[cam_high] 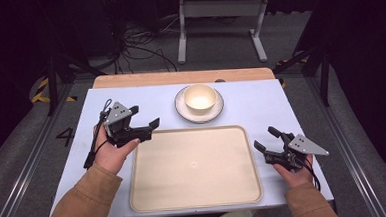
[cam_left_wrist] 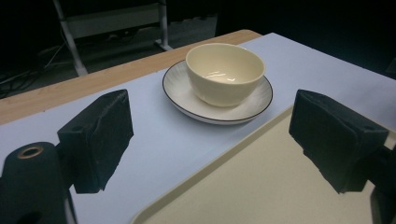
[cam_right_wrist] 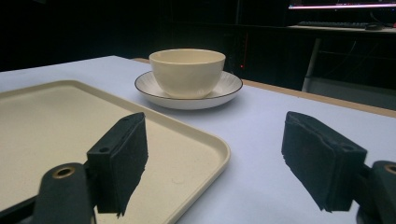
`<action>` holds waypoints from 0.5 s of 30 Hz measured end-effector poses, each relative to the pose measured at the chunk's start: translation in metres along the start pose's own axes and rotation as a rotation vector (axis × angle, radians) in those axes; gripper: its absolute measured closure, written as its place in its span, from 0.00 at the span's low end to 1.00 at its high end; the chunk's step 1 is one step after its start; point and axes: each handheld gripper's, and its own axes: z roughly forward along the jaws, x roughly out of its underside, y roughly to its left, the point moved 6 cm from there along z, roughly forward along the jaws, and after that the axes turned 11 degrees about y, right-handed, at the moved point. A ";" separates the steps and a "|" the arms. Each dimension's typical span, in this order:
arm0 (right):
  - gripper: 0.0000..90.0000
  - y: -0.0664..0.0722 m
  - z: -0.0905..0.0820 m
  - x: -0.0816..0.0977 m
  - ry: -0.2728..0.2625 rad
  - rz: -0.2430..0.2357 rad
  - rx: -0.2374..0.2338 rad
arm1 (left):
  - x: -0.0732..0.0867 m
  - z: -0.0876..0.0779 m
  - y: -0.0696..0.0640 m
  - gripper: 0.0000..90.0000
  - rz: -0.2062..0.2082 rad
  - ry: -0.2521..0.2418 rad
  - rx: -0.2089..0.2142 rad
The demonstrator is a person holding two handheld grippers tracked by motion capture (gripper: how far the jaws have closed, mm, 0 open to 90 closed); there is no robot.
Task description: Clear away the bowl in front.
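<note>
Item 1: bowl (cam_left_wrist: 225,72), cream glazed ceramic, upright and empty, seated in item 2, a ribbed saucer (cam_left_wrist: 173,91) with a dark rim. Both lie ahead of the left gripper (cam_high: 145,117), well beyond its fingertips.
Handling, judged: stiff, breakable, slick glaze, moderate weight. Best taken across the rim wall, 1 pad inside and 1 outside.
Left gripper: jaws released, nothing between. Right gripper (cam_high: 265,138): jaws spread, empty, farther from the bowl.
Item 3: tray (cam_high: 194,168), beige, bare, lying between the 2 grippers.
High view: layout on the table (cam_high: 261,105). Left gripper view: bowl interior. Right gripper view: side profile.
</note>
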 end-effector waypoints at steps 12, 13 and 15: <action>0.25 -0.001 0.000 0.000 -0.001 0.012 -0.003 | -0.022 0.023 -0.003 0.16 0.033 -0.023 0.011; 0.25 -0.001 0.000 0.000 0.000 0.013 -0.004 | -0.025 0.025 -0.003 0.16 0.033 -0.019 0.016; 0.24 -0.001 0.000 0.000 0.000 0.014 -0.004 | -0.027 0.027 -0.003 0.16 0.030 -0.022 0.017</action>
